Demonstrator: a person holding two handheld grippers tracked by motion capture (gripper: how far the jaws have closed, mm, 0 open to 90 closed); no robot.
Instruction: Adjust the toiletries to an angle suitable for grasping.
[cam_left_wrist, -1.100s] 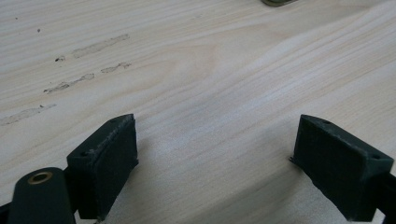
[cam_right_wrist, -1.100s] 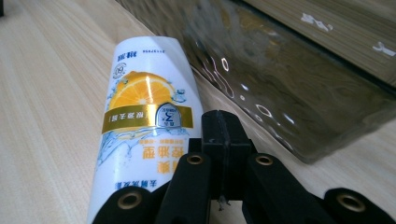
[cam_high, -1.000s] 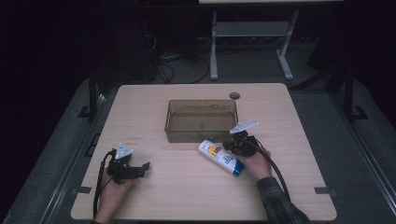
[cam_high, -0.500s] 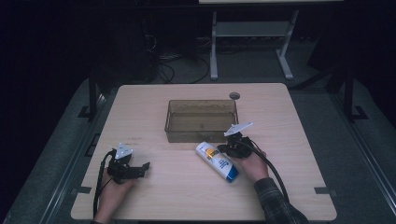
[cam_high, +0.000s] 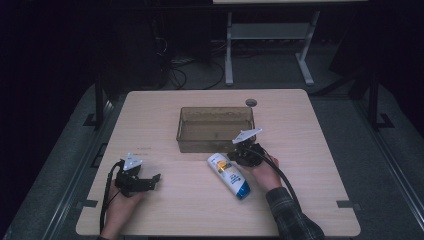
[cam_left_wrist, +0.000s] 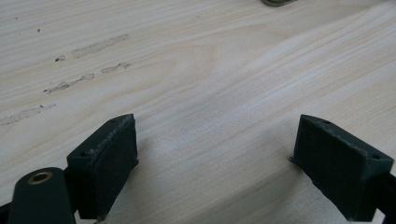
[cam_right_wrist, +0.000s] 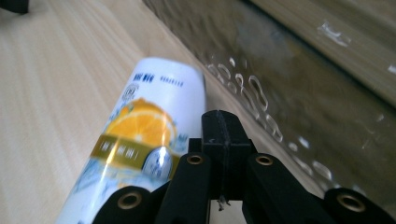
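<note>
Table: a pale wooden rectangular table (cam_high: 165, 110) carries everything, and its grain shows up close under both grippers.

Bin: a clear brownish plastic rectangular bin (cam_high: 215, 128) stands near the middle of the table with its open side up. In the right gripper view its rippled wall (cam_right_wrist: 289, 88) runs close along the far side of the bottle.

Bottle: a white cylindrical bottle with an orange-fruit label and a blue end (cam_high: 228, 175) lies on its side on the table just in front of the bin, its white end toward the bin and its blue end toward the person.

Bottle and right gripper: the bottle lies just to the left of the jaw tips in the high view. In the right gripper view (cam_right_wrist: 140, 144) it lies alongside the closed jaws on their left and not between them. I cannot tell whether the jaws touch it.

Right gripper: the black right gripper (cam_high: 239, 156) (cam_right_wrist: 225, 126) sits between the bin and the bottle. Its jaws are pressed together with nothing in them.

Left gripper: the black left gripper (cam_high: 156, 179) (cam_left_wrist: 215, 163) rests low over bare wood at the table's left front, well apart from the bottle. Its jaws are spread wide and hold nothing.
</note>
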